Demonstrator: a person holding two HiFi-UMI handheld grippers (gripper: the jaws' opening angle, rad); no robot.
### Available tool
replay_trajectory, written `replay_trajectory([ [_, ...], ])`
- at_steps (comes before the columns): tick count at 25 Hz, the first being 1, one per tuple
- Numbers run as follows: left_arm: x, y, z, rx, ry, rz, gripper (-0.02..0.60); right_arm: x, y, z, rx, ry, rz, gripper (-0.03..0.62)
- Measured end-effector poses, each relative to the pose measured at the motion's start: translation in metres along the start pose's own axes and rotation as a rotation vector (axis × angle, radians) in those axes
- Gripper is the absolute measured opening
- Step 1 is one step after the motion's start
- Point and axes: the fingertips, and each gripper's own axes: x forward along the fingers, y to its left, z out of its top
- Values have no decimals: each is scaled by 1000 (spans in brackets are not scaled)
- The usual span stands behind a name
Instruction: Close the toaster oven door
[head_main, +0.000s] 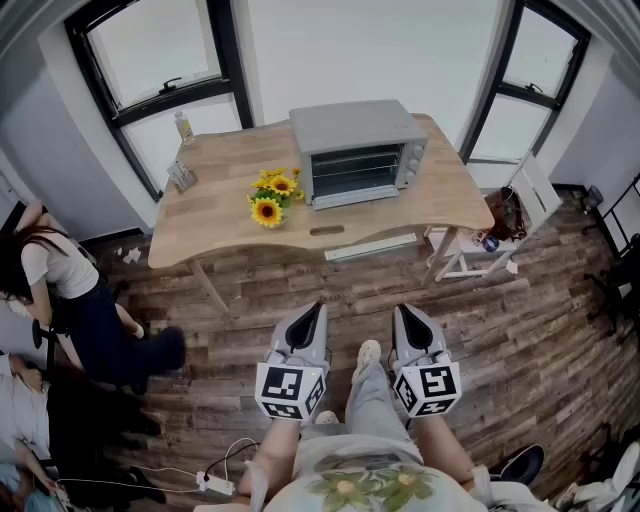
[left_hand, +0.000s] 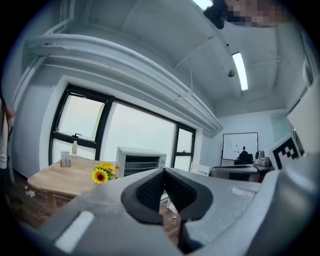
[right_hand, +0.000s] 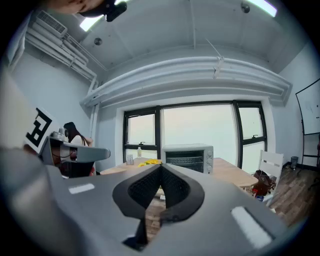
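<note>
Left gripper (left_hand: 164, 172): clenched, pads pressed together, nothing between them; held about level above the wooden floor (head_main: 300, 270).
Right gripper (right_hand: 160, 169): likewise clenched and empty, just beside the left one, tips pointing the same way.
Toaster oven (head_main: 358, 152): well ahead of both gripper tips, on the far part of the table (head_main: 210, 225).
Oven door (head_main: 343, 198): open, folded down flat toward the grippers, wire rack exposed behind it; touched by neither gripper.
Sunflowers (head_main: 272, 196): on the table just beside the oven, on the left gripper's side.
Small bottle (head_main: 184, 126) and clear stand (head_main: 181, 176): farther ahead and to the left, near the table's back corner.
White chair (head_main: 535, 192): ahead of the right gripper and off to its right, past the table's end.
Person in a white top (head_main: 55, 275): well out to the left of the left gripper.
Power strip (head_main: 215, 485): on the floor behind the left gripper.
</note>
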Motion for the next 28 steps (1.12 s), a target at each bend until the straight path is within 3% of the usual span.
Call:
replay_trajectory([
  [10, 46, 26, 0, 2, 6, 46, 3, 48, -37, -1, 0, 0, -21, 0],
  [14, 70, 41, -2, 9, 30, 58, 45, 73, -50, -1, 6, 7, -9, 34],
  [18, 99, 55, -4, 13, 62, 64, 150, 101, -67, 0, 20, 18, -2, 100],
  [22, 127, 67, -8, -8, 81, 66, 186, 128, -88, -4, 38, 46, -2, 152],
  [28, 161, 81, -18, -56, 126, 56, 202, 165, -112, -13, 70, 99, 13, 170],
])
